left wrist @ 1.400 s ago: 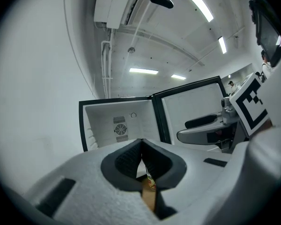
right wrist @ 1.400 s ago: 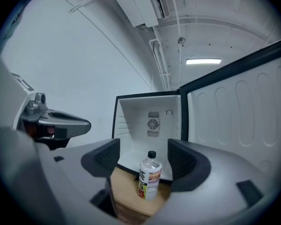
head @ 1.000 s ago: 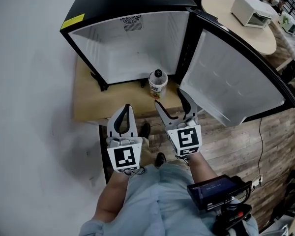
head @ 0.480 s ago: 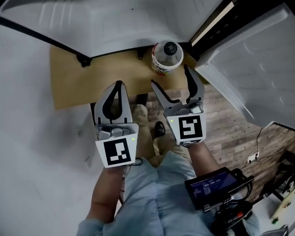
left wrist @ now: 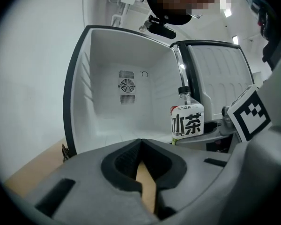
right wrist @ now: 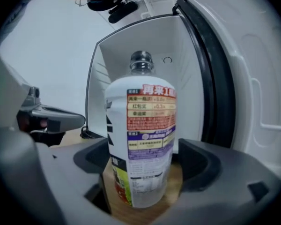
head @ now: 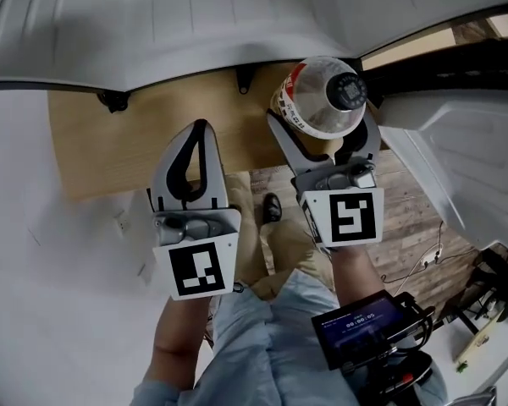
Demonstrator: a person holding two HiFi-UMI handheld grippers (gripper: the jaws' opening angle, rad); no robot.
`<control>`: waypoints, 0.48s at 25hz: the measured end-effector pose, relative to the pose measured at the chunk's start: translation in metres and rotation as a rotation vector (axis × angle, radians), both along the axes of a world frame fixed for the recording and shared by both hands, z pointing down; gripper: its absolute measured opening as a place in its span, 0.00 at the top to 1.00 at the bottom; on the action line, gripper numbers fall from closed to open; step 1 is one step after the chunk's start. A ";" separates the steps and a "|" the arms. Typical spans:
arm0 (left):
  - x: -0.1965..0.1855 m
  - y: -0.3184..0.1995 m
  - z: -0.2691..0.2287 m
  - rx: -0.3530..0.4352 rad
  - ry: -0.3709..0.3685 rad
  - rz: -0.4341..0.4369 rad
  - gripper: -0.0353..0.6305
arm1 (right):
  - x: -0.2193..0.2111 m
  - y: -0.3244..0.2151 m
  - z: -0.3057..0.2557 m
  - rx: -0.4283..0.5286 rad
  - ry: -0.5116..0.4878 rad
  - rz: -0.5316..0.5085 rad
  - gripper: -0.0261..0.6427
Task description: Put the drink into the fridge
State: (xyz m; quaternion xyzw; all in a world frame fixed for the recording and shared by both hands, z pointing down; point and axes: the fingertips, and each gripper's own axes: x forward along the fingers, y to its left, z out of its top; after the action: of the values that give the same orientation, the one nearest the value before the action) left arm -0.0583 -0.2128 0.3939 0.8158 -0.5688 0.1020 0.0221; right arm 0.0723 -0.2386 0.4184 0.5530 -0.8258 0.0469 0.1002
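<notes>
At upper centre of the head view, the drink bottle (head: 326,100) stands on the wooden board (head: 127,138) between the wide jaws of your right gripper (head: 322,121), which have just been opening; the jaws of your left gripper (head: 200,128) meet, empty.

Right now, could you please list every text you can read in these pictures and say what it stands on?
"冰茶": front label of the drink bottle.
Its back label: print too blurred to read.
Screen at the person's waist: digits too small.
</notes>
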 end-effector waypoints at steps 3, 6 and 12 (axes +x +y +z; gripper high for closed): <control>-0.004 -0.007 0.000 -0.001 0.010 -0.008 0.93 | -0.007 -0.004 0.006 -0.019 0.027 -0.030 0.28; -0.006 -0.011 0.004 -0.005 0.013 -0.012 0.93 | -0.010 -0.006 0.010 -0.022 0.034 -0.047 0.35; -0.010 -0.016 0.003 0.002 0.025 -0.028 0.93 | -0.013 -0.001 -0.002 -0.019 0.024 -0.060 0.37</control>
State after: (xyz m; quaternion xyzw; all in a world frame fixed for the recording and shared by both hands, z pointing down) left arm -0.0687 -0.2290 0.3968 0.8091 -0.5798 0.0908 0.0299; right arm 0.0598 -0.2396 0.4160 0.5274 -0.8404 0.0449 0.1165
